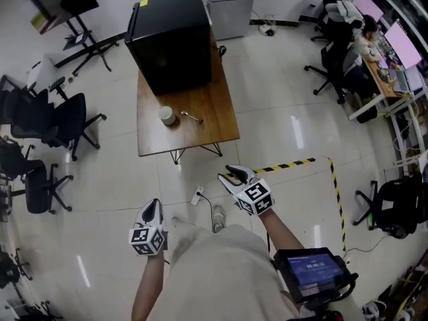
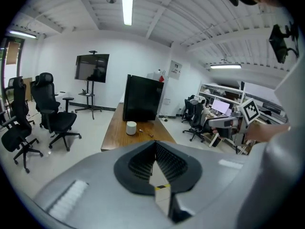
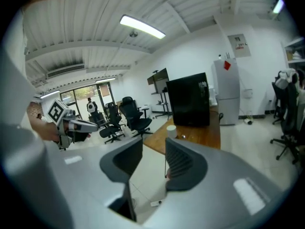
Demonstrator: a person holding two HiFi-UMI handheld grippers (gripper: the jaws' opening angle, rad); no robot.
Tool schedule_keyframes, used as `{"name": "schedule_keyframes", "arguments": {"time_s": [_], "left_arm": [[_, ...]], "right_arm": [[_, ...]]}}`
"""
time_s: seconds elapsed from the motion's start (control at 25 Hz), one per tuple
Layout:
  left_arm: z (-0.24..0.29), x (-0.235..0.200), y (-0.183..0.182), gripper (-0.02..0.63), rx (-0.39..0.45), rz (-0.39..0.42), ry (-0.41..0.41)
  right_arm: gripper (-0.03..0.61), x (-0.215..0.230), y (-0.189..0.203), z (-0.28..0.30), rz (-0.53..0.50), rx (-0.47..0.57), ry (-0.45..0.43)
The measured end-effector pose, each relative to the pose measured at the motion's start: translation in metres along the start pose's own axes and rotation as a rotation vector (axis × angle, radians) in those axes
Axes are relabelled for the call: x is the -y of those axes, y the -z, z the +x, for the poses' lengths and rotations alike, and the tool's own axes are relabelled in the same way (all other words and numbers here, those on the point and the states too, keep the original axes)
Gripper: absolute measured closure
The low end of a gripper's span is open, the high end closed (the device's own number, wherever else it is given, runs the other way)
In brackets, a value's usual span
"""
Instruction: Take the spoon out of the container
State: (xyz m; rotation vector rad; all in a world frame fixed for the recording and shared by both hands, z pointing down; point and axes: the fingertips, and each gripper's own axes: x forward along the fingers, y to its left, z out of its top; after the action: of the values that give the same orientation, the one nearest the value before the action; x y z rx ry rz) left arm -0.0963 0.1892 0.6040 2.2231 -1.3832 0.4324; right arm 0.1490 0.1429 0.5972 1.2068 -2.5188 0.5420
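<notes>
Spoon (image 1: 190, 117) lies on the table (image 1: 214, 105) just right of the container (image 1: 167, 116), probably light, stiff, slick metal, so pinch mid-handle; my left gripper (image 1: 153, 207) is closed on nothing, right gripper (image 1: 233, 174) wide apart, empty, both well short of it.

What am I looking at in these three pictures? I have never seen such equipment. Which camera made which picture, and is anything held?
No robot is here: a person holds a two-jaw gripper in each hand. The head view looks down from the person's head; the other two pictures come from a camera on each gripper, looking along its jaws. The left gripper has its jaws together, the right gripper has them apart; both hold nothing. Farther off stands a wooden table with a black box, a white container and a spoon lying on the wood beside it, not inside.
</notes>
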Motion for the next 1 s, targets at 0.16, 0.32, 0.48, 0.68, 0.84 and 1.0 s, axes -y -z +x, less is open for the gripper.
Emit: {"name": "schedule_keyframes", "arguments": {"time_s": [0.16, 0.32, 0.48, 0.68, 0.84, 1.0], "left_arm": [[0.007, 0.019, 0.009, 0.624, -0.009, 0.004, 0.058], [0.005, 0.019, 0.021, 0.624, -0.031, 0.014, 0.106], [-0.001, 0.012, 0.022, 0.624, -0.049, 0.043, 0.149], [-0.001, 0.006, 0.024, 0.624, -0.062, 0.072, 0.185], [-0.002, 0.012, 0.031, 0.624, -0.082, 0.102, 0.223], [-0.004, 0.004, 0.036, 0.624, -0.091, 0.107, 0.239]], "right_arm": [[0.428, 0.004, 0.007, 0.001, -0.017, -0.033, 0.036], [0.428, -0.01, 0.0, 0.004, -0.054, -0.041, 0.061], [0.448, -0.022, -0.003, 0.007, -0.058, -0.052, 0.096], [0.453, -0.032, 0.002, 0.001, -0.048, -0.053, 0.125], [0.456, -0.037, 0.019, -0.008, 0.033, -0.044, 0.159], [0.466, -0.053, 0.033, -0.014, 0.132, 0.001, 0.182]]}}
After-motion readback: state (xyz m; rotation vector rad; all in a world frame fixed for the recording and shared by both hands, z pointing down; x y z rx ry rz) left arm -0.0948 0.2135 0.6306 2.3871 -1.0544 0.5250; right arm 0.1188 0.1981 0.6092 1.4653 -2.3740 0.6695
